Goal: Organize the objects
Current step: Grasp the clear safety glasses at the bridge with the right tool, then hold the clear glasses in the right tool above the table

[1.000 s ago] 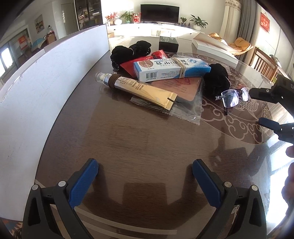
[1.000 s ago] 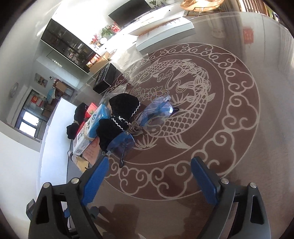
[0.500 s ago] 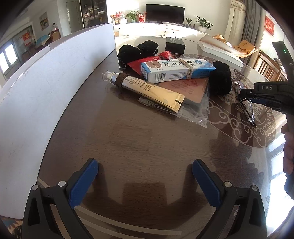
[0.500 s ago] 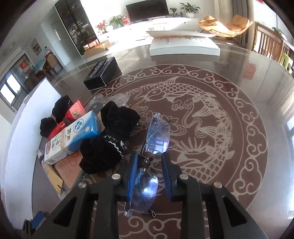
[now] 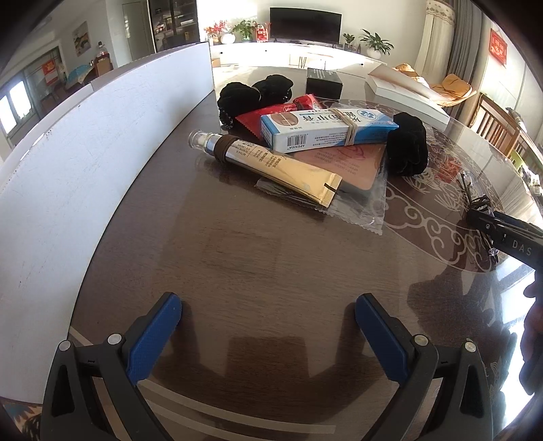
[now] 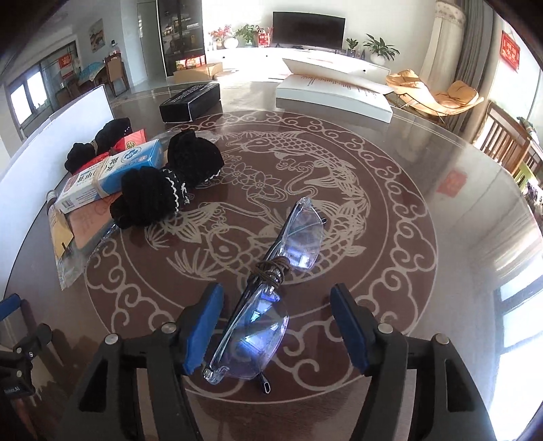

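The right gripper [image 6: 276, 325] has just been opening: its blue pads stand clear on either side of the glasses [image 6: 271, 288], which lie on the table [image 6: 390, 339] between them. The left gripper [image 5: 268, 339] hangs open over bare wood. Farther left lie a gold tube [image 5: 271, 166], a blue-white box [image 5: 325, 130] and black knit bundles [image 6: 169, 183]; a black box [image 6: 190, 101] sits beyond.

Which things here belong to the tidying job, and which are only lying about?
Job:
- glasses, between the open right claw
- blue carton
- gold tube
- black knit bundle

Lying about:
- black box
- white board
- television
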A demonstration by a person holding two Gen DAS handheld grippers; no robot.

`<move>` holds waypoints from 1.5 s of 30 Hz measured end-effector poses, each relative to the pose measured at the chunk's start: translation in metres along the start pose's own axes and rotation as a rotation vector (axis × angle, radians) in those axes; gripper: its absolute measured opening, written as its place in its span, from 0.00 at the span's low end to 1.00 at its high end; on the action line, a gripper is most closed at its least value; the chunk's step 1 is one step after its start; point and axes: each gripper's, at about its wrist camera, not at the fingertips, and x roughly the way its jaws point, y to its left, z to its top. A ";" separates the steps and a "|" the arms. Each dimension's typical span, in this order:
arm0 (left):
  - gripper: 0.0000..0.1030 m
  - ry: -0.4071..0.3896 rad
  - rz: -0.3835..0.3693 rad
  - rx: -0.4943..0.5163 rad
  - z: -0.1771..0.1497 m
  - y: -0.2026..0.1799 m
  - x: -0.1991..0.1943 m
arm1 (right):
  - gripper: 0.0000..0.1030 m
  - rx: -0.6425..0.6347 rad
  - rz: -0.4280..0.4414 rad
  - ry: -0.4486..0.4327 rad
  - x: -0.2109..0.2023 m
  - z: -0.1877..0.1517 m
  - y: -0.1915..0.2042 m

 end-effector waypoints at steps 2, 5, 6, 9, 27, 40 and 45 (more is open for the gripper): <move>1.00 0.000 0.000 0.000 0.000 0.000 0.000 | 0.82 0.010 0.002 -0.006 0.001 -0.004 0.000; 1.00 0.001 0.000 -0.001 0.000 0.000 0.000 | 0.89 0.011 -0.002 -0.017 0.000 -0.008 0.001; 1.00 0.001 0.000 -0.001 0.000 0.000 0.000 | 0.89 0.010 -0.002 -0.019 0.000 -0.008 0.002; 1.00 0.001 0.000 0.000 0.000 0.000 0.000 | 0.94 0.013 -0.006 -0.014 0.004 -0.007 0.002; 1.00 0.001 0.000 0.000 0.000 0.000 0.000 | 1.00 0.025 -0.015 -0.005 0.007 -0.006 0.000; 1.00 0.001 0.000 0.000 0.001 0.000 0.000 | 1.00 0.025 -0.016 -0.006 0.007 -0.006 0.000; 1.00 0.001 0.000 0.000 0.001 0.000 0.000 | 1.00 0.025 -0.016 -0.006 0.007 -0.006 0.000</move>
